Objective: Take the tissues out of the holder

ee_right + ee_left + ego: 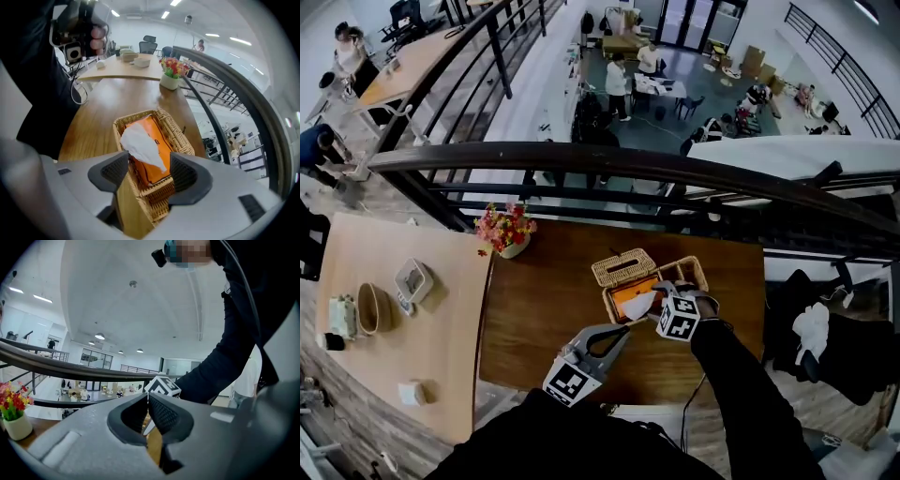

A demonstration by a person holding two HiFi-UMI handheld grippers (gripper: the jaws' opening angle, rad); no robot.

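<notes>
A woven wicker holder [694,274] stands on the dark wooden table [544,309]. In it lies an orange tissue pack [159,138] with a white tissue [142,145] sticking up out of its top. My right gripper [149,169] points steeply down over the holder's near end. It is open, and the tissue shows between the pads without touching them. In the head view the right gripper [656,307] sits right over the tissue [639,302]. My left gripper [622,335] hovers just in front of the holder with its jaws together and nothing in them.
A woven lid with a slot [623,266] lies at the holder's far left edge. A pot of red flowers [508,234] stands at the table's far left corner. A dark railing [628,167] runs behind the table. A lighter table [394,309] with small items adjoins on the left.
</notes>
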